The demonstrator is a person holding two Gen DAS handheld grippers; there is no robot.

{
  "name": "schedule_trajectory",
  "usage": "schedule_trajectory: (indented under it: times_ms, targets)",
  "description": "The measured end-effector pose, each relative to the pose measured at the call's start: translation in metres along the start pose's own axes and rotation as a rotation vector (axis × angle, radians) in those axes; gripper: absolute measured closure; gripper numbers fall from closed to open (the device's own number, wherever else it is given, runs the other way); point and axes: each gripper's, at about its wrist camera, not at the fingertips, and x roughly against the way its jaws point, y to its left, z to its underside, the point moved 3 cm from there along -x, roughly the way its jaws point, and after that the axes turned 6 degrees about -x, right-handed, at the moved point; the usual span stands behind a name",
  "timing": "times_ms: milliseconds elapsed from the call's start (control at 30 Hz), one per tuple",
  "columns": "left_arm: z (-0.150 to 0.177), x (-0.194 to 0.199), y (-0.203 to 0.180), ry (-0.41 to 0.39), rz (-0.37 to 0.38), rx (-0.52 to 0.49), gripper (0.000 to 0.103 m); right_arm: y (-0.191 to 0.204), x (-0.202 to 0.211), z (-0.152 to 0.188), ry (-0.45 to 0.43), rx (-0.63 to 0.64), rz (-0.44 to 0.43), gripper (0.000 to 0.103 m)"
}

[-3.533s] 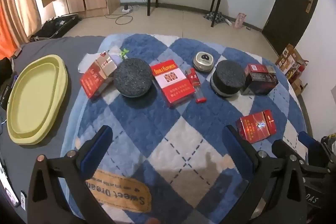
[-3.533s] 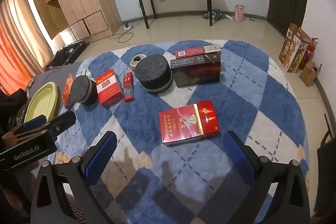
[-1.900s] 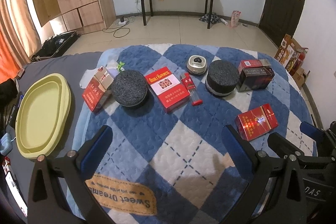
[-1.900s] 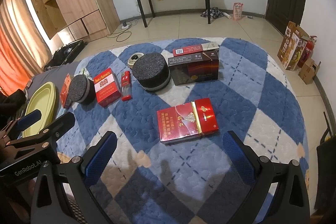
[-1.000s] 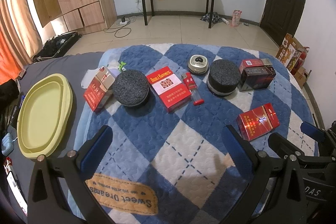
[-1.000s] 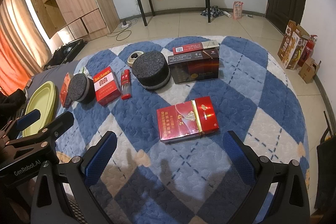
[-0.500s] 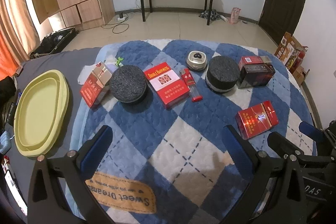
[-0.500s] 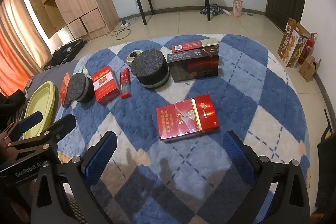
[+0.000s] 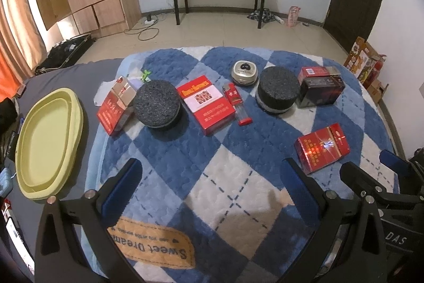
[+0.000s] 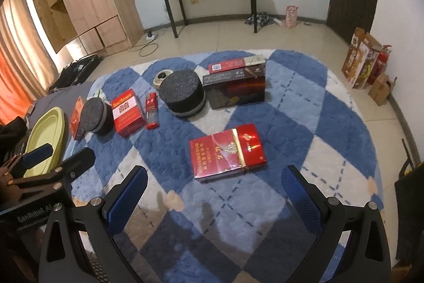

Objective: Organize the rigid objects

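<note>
Little moved since before; yellow tray [image 9: 47, 139] holds nothing

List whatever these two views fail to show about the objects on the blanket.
- Red pack at the blanket's left end: the right wrist view shows only a sliver; the black foam disc hides the rest.
- Round beige device: mostly behind the taller foam cylinder in that view.
- Small print on the foil-wrapped red pack: glare blurs it.
- Dark box: its far side is hidden in both views.
</note>
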Motion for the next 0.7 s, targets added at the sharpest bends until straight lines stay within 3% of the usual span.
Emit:
schedule_trajectory:
  times_ms: [267, 400, 467, 567, 700]
  targets:
    - [-0.006, 0.013, 0.015, -0.049, 0.085, 0.062, 0.0, -0.007, 0.013, 0.008, -0.051, -0.043, -0.007, 0.0]
    - [-0.014, 0.029, 0.025, -0.081, 0.102, 0.015, 0.0, -0.014, 0.015, 0.01, -0.045, -0.077, -0.012, 0.0]
    - [-0.022, 0.041, 0.041, -0.094, 0.118, -0.02, 0.0, -0.018, 0.016, 0.009, -0.049, -0.096, -0.012, 0.0]
    - [-0.035, 0.053, 0.085, -0.103, 0.117, 0.013, 0.0, -0.024, 0.017, 0.008, -0.048, -0.127, -0.029, 0.0]
    - [-0.044, 0.044, 0.143, -0.041, 0.175, -0.053, 0.0, -0.034, 0.009, 0.005, -0.016, -0.166, -0.068, 0.0]
